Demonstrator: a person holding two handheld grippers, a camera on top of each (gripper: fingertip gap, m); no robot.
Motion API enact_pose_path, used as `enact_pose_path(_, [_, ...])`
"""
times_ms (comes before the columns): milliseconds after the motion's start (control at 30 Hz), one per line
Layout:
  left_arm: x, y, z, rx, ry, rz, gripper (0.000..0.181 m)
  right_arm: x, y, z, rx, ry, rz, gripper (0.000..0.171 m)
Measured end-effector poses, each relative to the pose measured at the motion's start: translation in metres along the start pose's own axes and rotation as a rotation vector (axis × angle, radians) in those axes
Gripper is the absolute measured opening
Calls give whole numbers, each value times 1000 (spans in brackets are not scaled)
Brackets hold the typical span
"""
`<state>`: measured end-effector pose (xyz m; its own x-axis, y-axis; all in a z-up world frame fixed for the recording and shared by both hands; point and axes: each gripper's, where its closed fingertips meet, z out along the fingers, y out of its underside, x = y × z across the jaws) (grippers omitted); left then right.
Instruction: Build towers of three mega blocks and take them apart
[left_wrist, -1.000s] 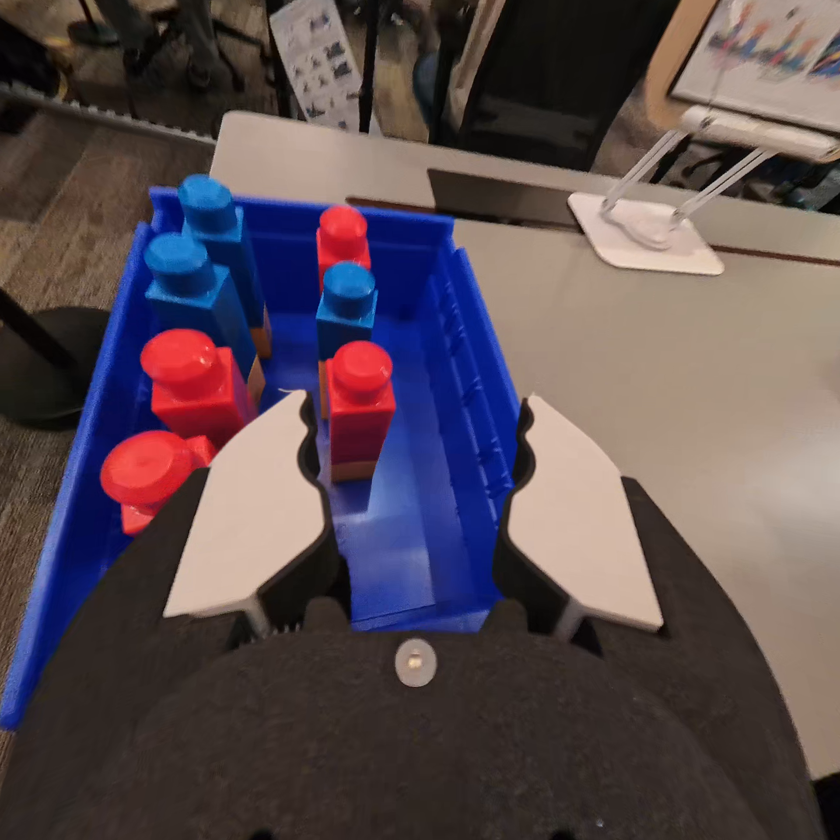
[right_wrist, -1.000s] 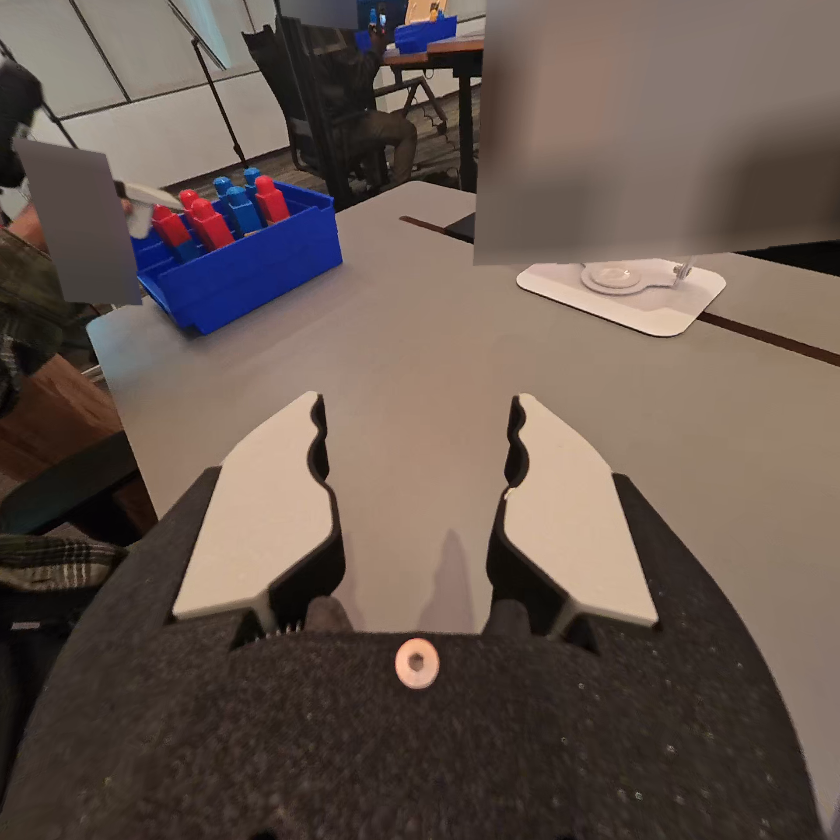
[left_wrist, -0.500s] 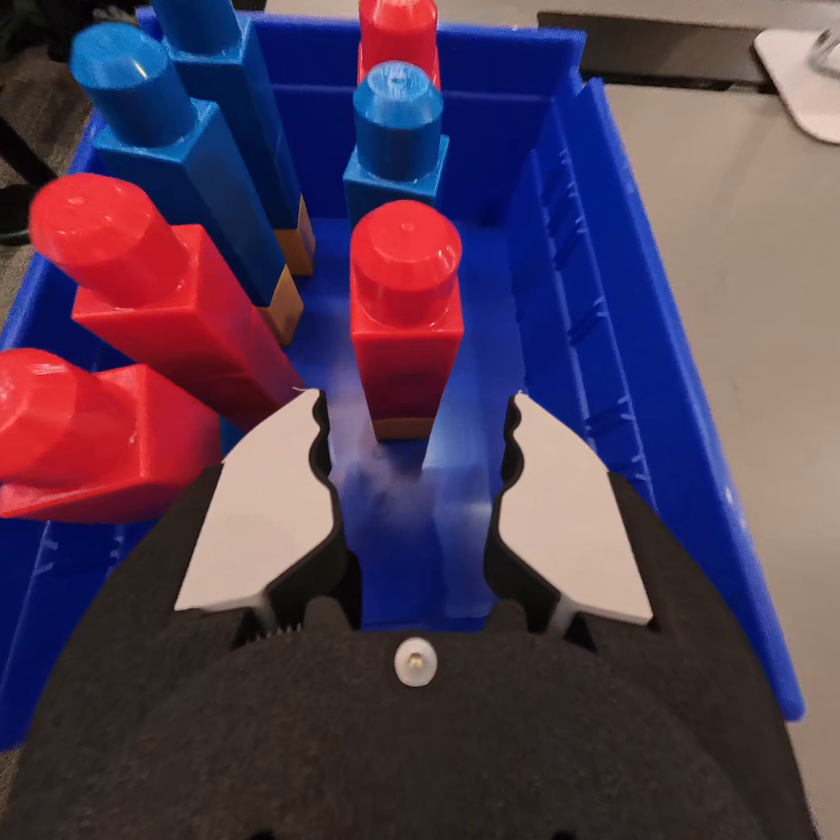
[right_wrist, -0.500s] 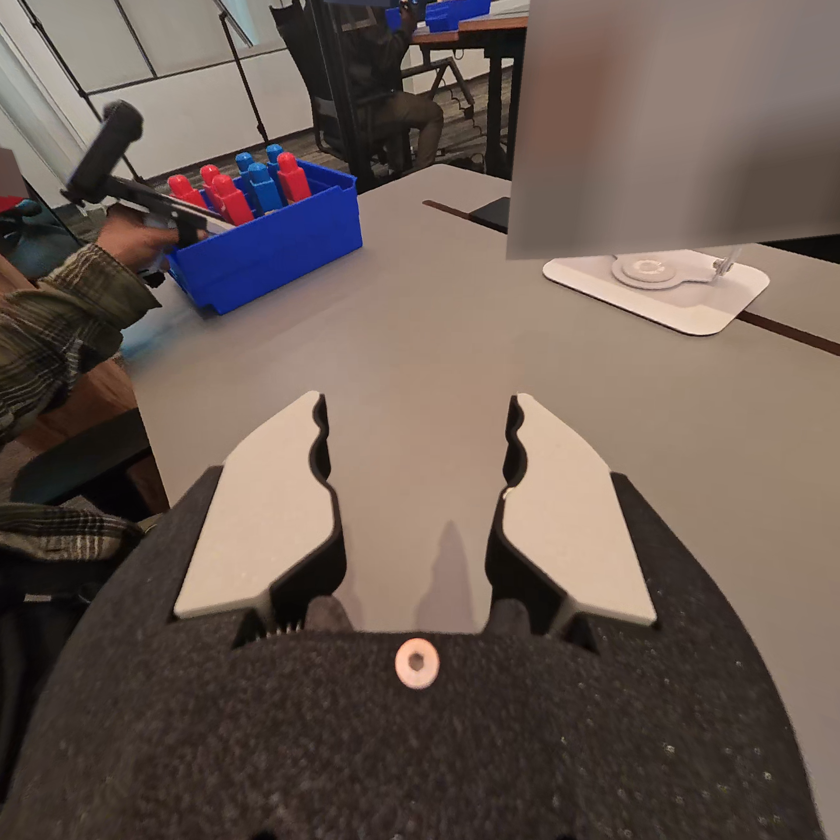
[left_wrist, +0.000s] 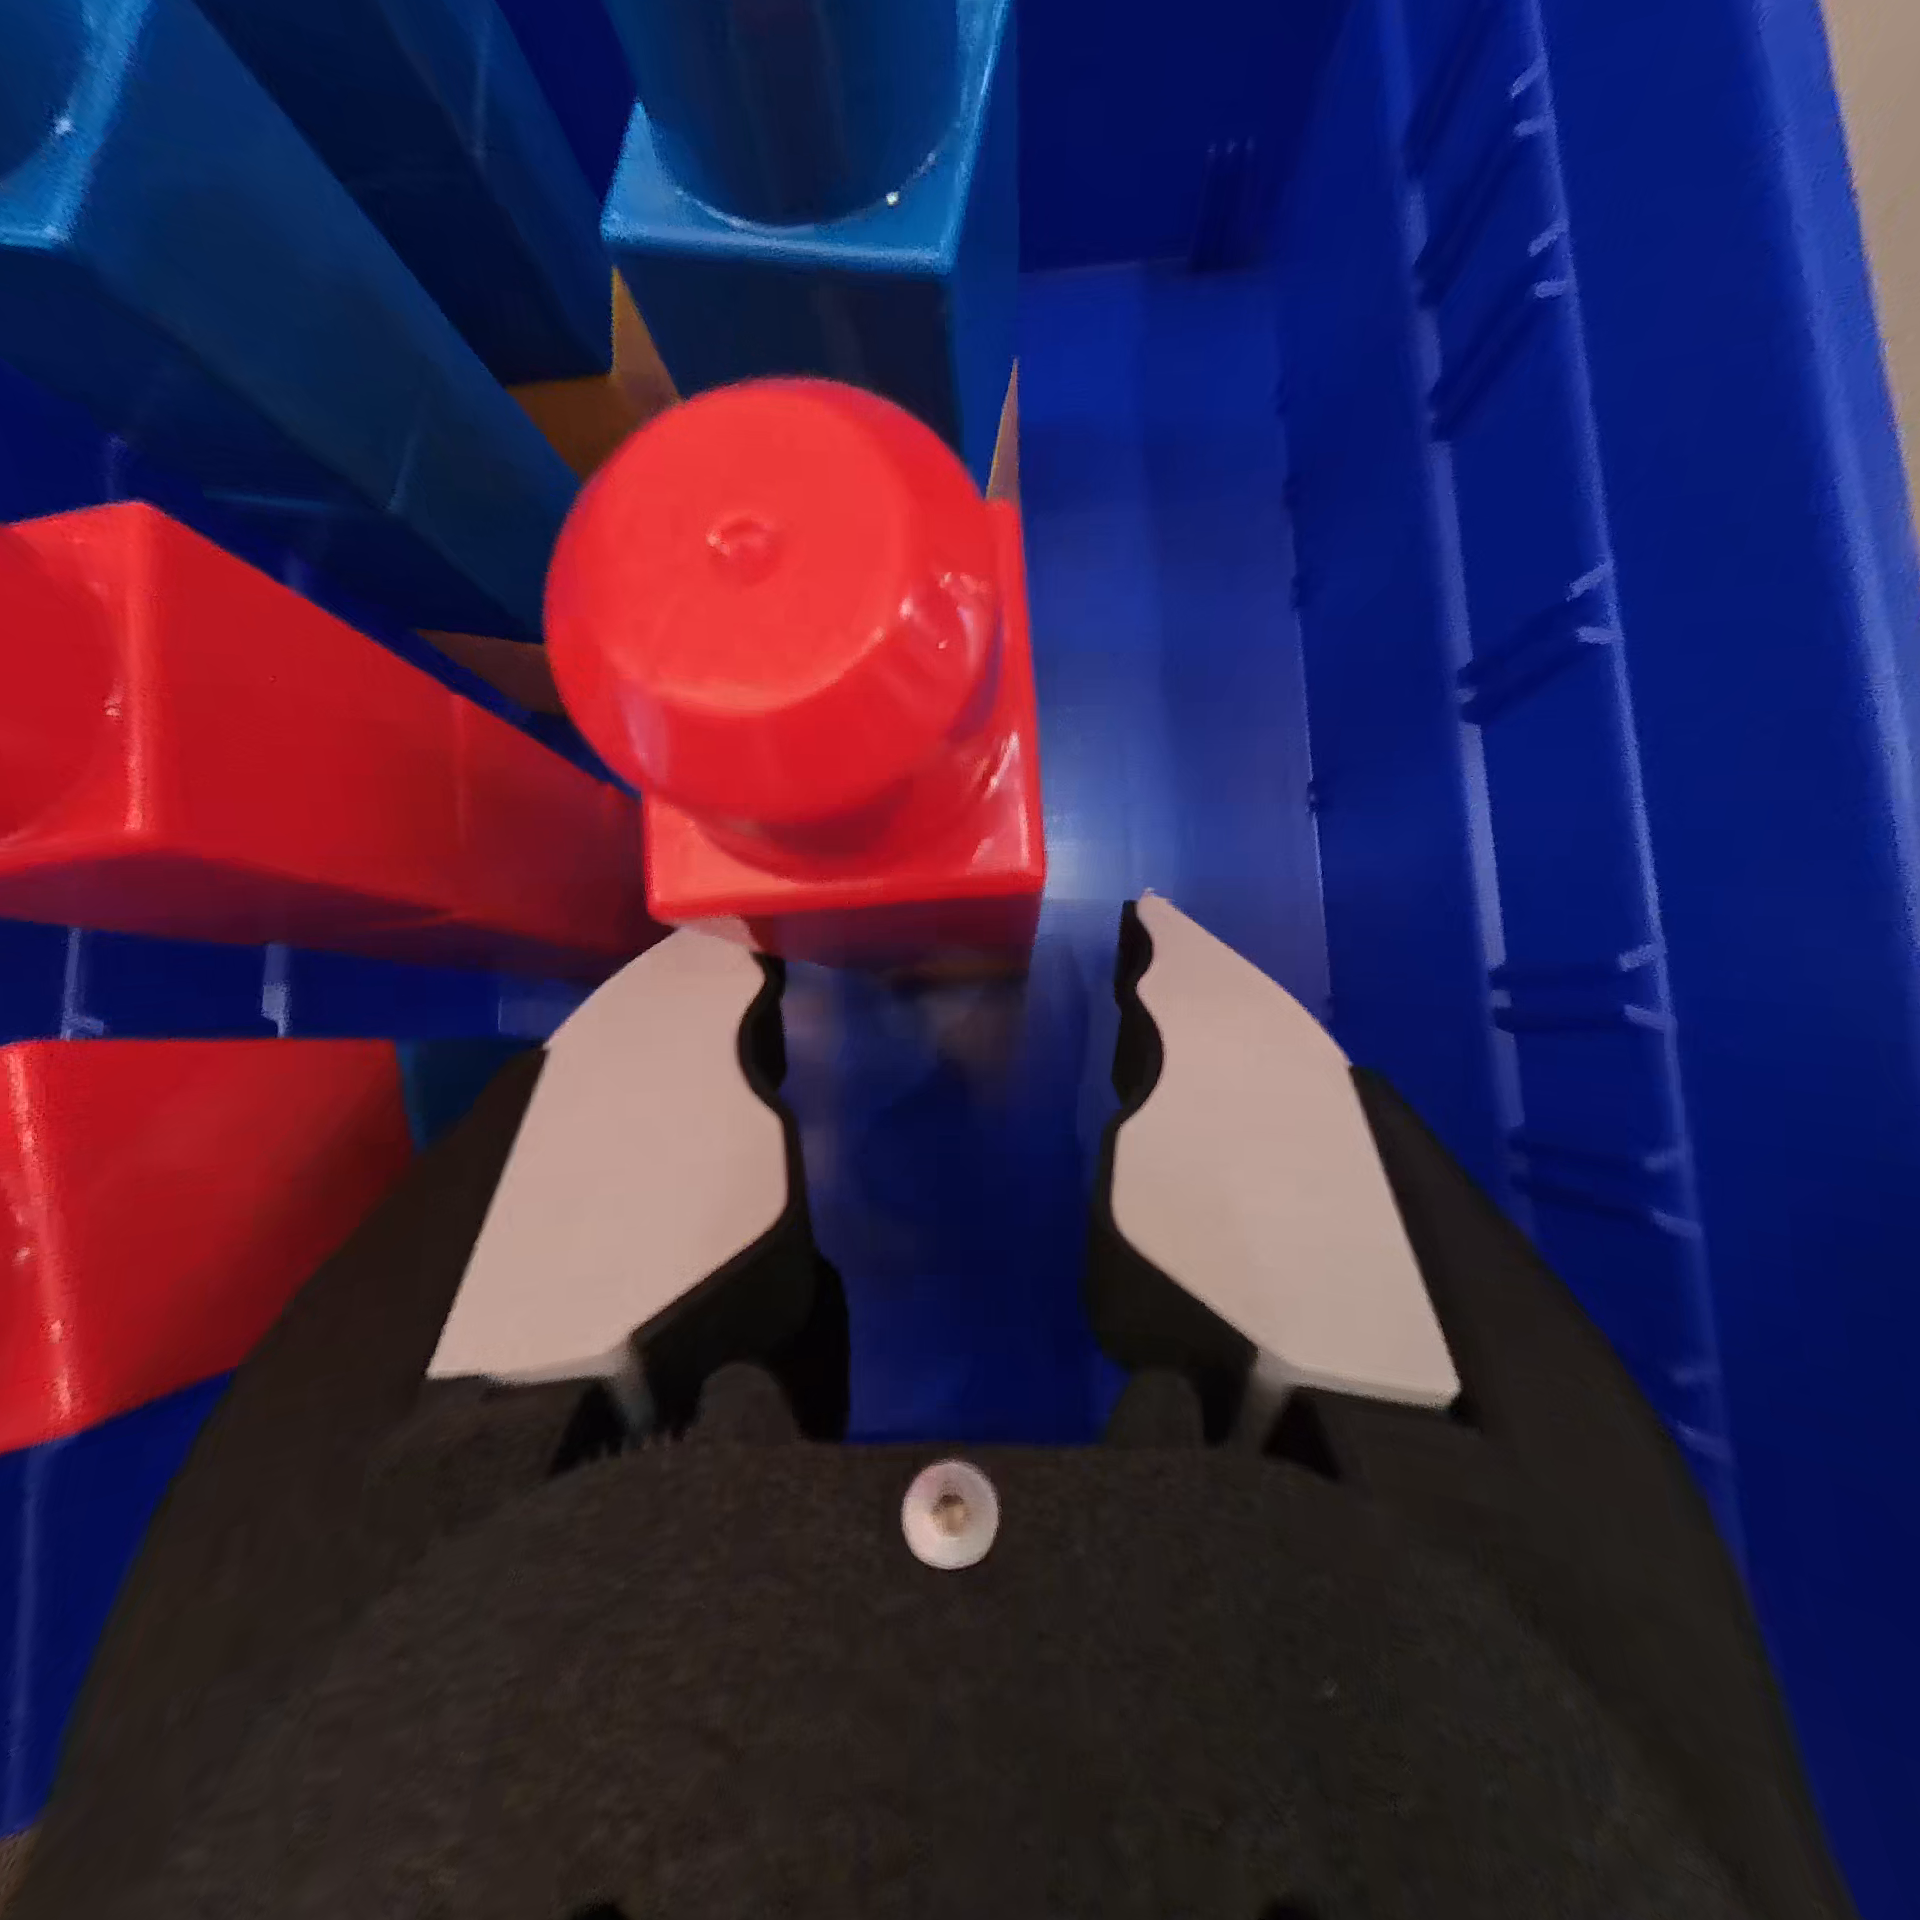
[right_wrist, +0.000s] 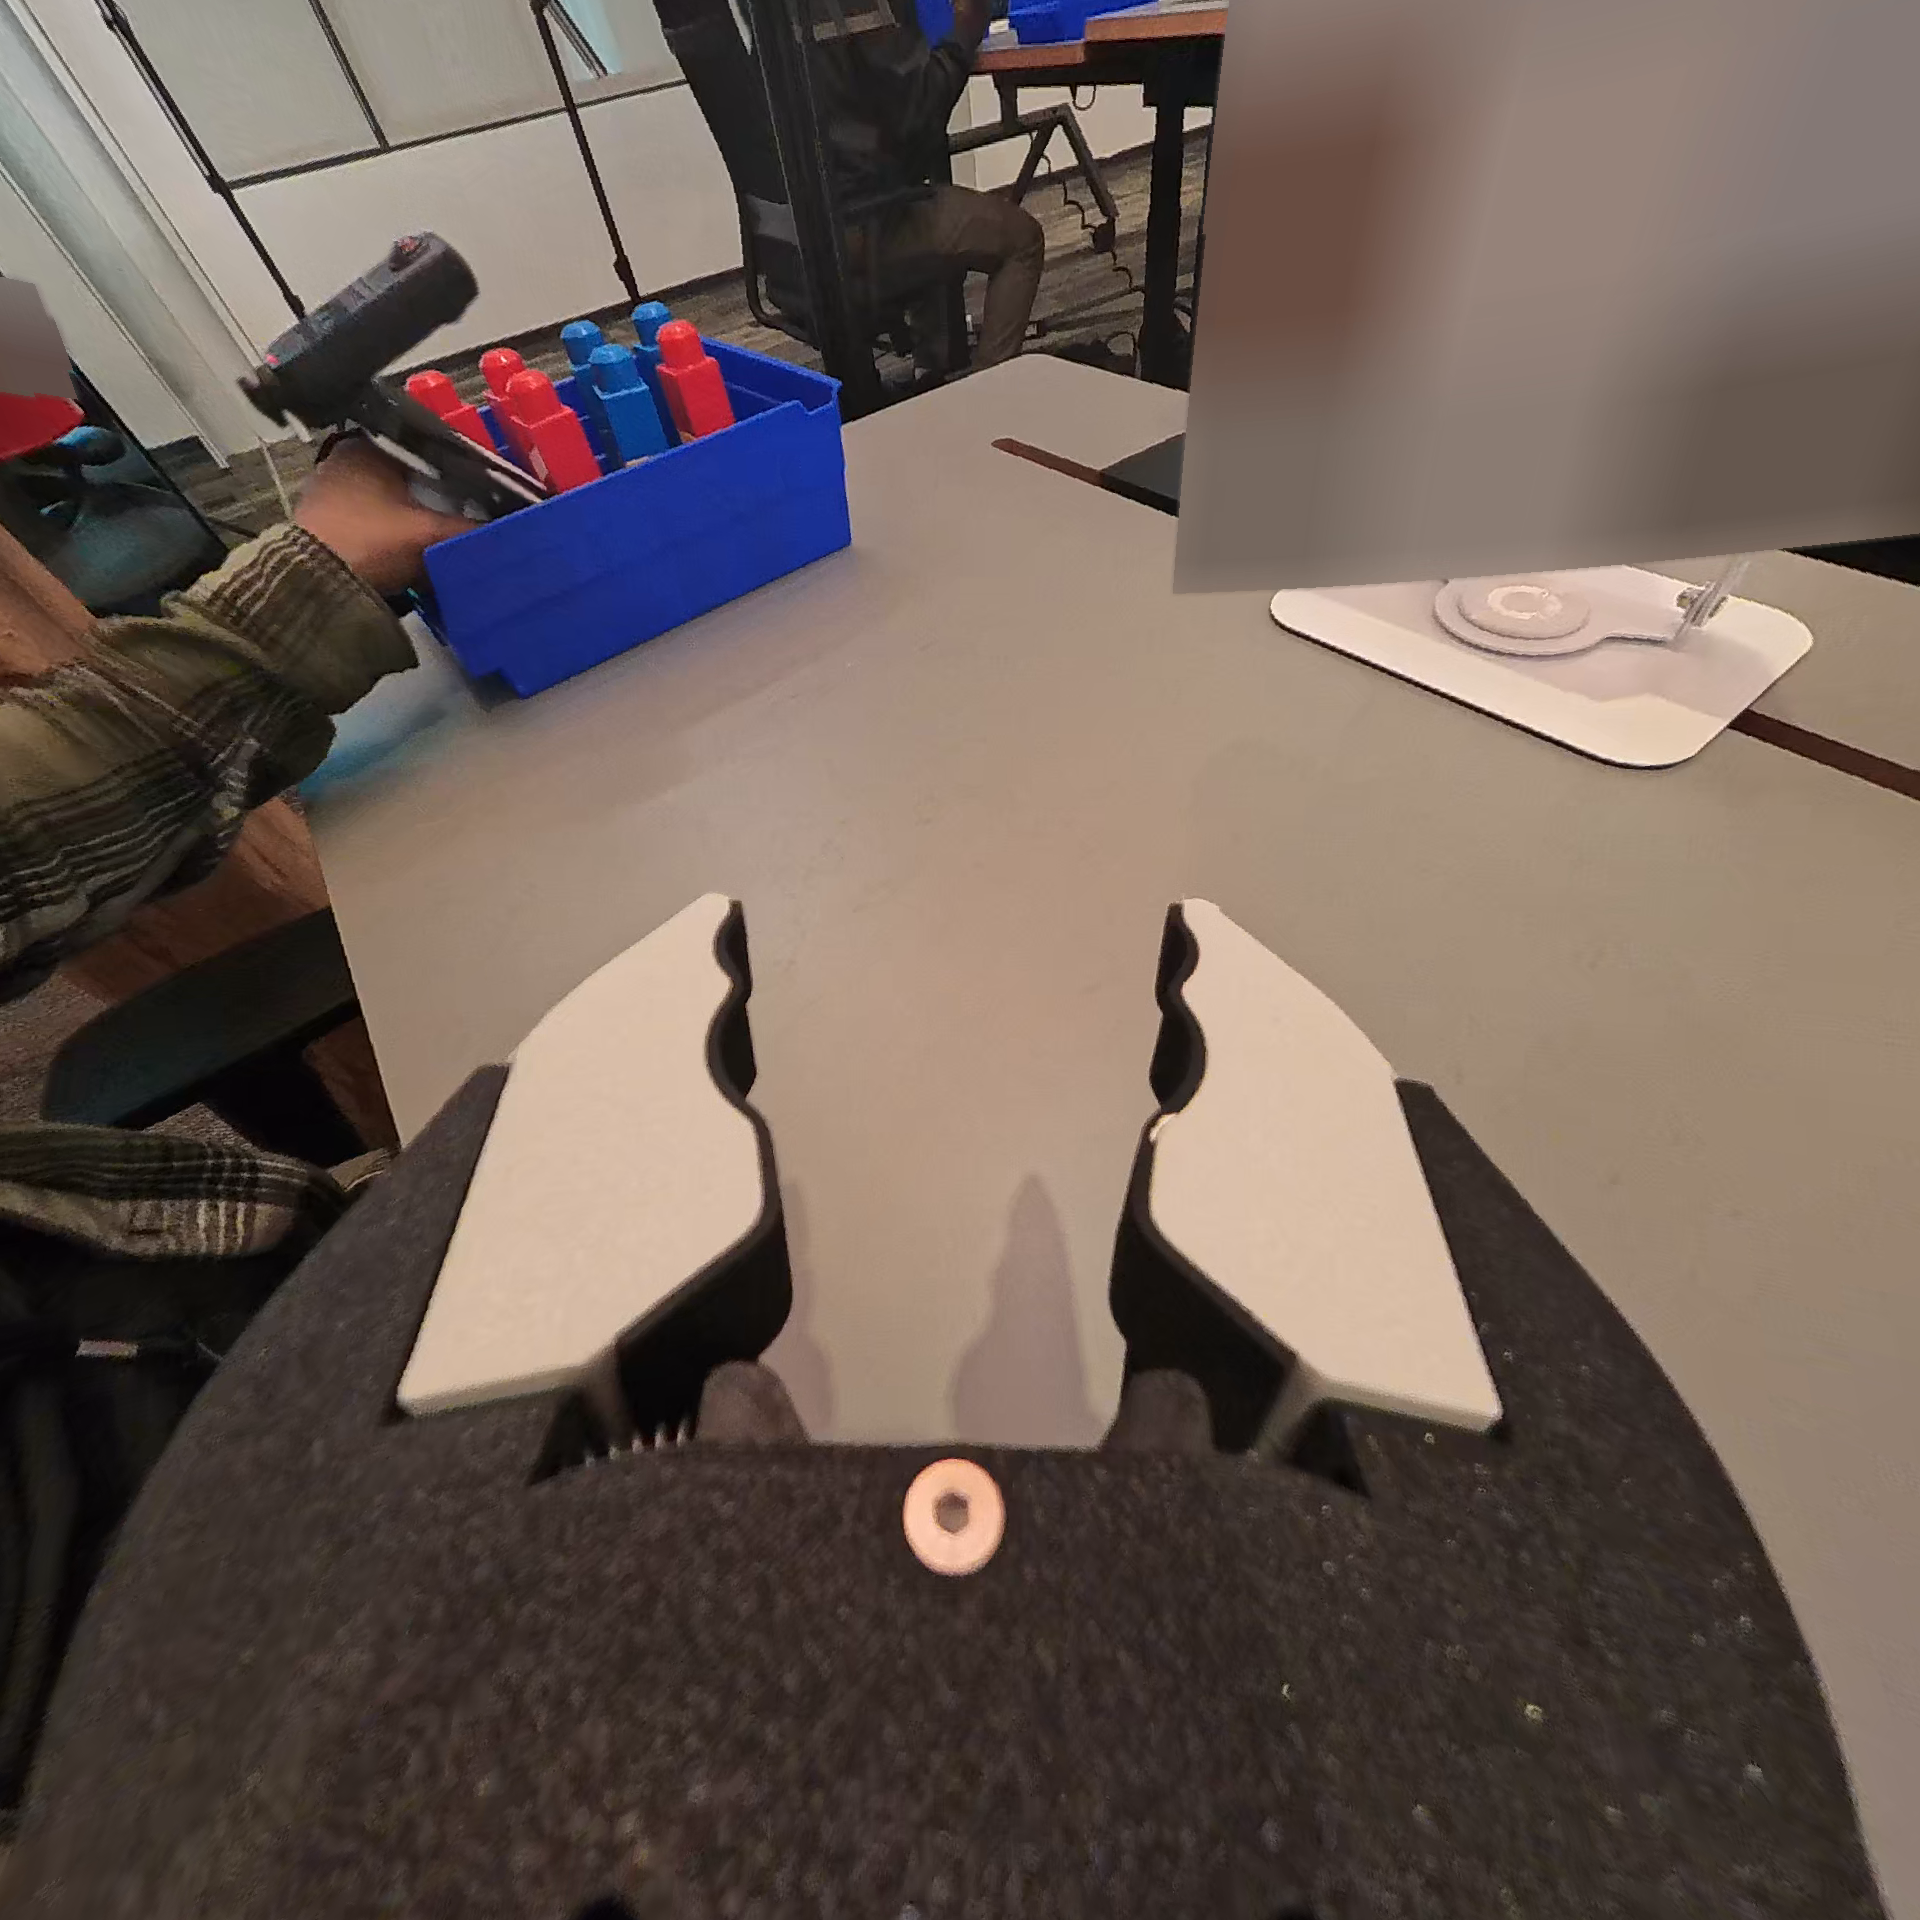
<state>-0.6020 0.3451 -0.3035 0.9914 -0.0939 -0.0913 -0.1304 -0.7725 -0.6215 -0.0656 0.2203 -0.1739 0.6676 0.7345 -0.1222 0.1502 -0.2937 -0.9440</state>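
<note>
Left gripper (left_wrist: 945, 925), jaws spread, sits inside the blue bin (left_wrist: 1621, 727) just before a red block tower (left_wrist: 831, 717). Right gripper (right_wrist: 956, 935), jaws spread, hovers above the grey table (right_wrist: 1039, 727).

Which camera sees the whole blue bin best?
The right wrist view: the blue bin sits far off on the grey table, so all its outside and the block towers inside show. The left wrist view is inside it, showing only walls and floor.
</note>
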Motion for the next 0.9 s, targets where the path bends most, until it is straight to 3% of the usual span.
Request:
enact_pose_path(133, [0,6,5,-59,24,0,38,-1,-1,0,6,-3,-5,75])
enact_pose_path(633, [0,-10,-21,111,137,-12,37,-15,0,8,8,-47,-43,67])
enact_pose_path(767, [-2,-13,-46,141,170,-6,36,-17,2,11,1,-50,-49,67])
enact_pose_path(900, [8,-33,-100,185,226,73,36,-20,1,14,15,-83,-37,67])
